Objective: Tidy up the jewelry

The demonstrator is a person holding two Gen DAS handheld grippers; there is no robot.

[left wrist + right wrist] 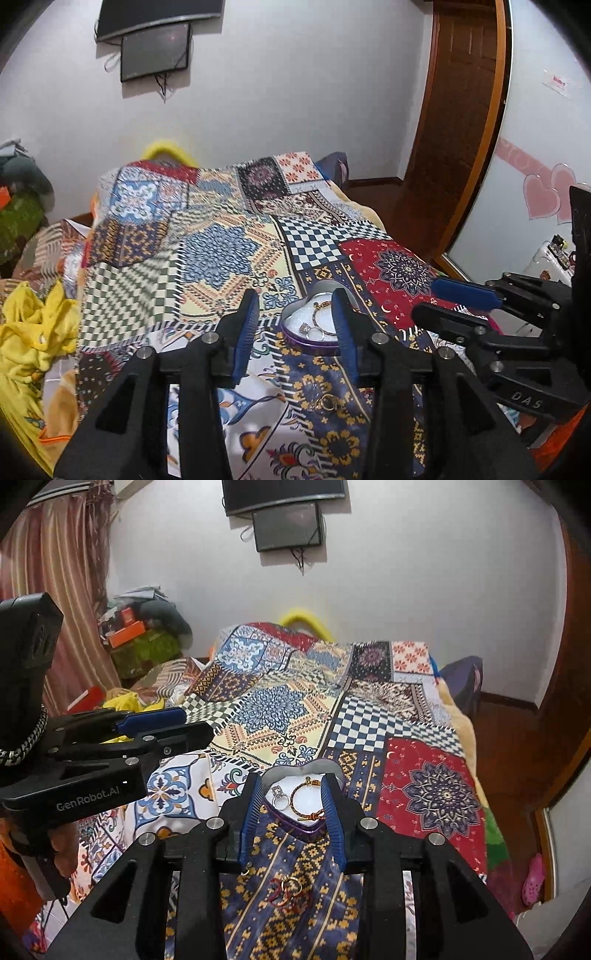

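Note:
A heart-shaped purple tin [295,334] [308,832] with a white lining sits on the patterned bedspread. In it lie a silver ring [280,798] [308,329] and a gold and red bracelet [307,800] [320,307]. Loose gold and red rings [290,890] [325,400] lie on the blue and gold patch just in front of the tin. My left gripper [297,301] is open and empty above the tin. My right gripper [293,782] is open and empty, with the tin between its fingertips. Each gripper shows in the other's view, the right [437,299] and the left [194,725].
The patchwork bedspread [221,240] [295,709] covers the bed. Yellow cloth [33,332] lies at its left. A wooden door [454,129] stands at the right. Clutter [140,635] is piled by the curtain. A dark screen [288,524] hangs on the far wall.

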